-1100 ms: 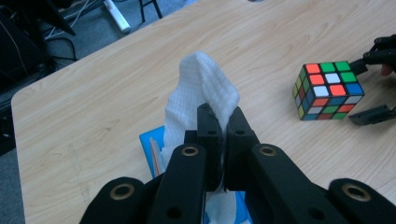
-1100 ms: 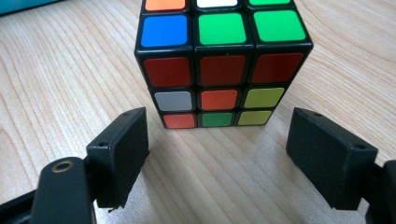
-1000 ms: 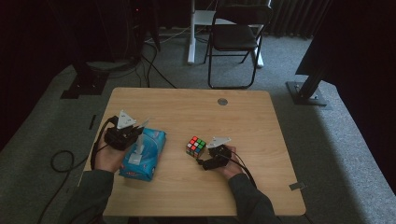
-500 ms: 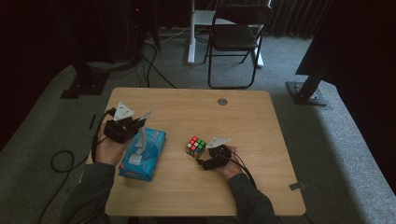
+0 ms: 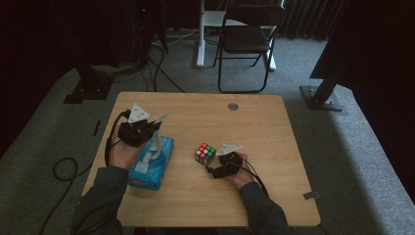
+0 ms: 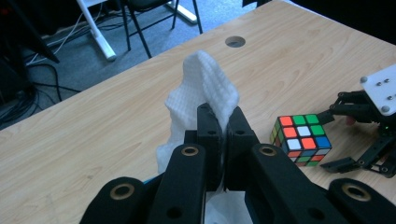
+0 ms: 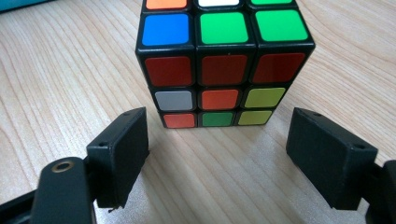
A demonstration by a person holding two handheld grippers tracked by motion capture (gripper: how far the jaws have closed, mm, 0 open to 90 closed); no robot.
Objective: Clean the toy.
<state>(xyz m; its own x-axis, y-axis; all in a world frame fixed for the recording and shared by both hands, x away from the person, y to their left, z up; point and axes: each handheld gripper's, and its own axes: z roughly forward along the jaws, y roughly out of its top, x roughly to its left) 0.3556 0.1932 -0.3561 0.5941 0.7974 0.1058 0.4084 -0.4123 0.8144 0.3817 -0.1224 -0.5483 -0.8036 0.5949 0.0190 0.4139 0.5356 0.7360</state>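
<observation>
The white tissue [image 6: 201, 88] is now pulled higher out of the blue tissue pack [image 5: 152, 166] than a second ago, because the left tool [image 5: 155, 122] has moved up and away from the person with it, while the right tool [image 5: 211, 169] has stayed in place. The left tool is closed tight on the tissue, above the pack at the left side of the desk [image 5: 274, 147]. The colour cube [image 7: 219, 60] stands near the desk's middle, just in front of the right tool, whose jaws are open and do not touch it.
</observation>
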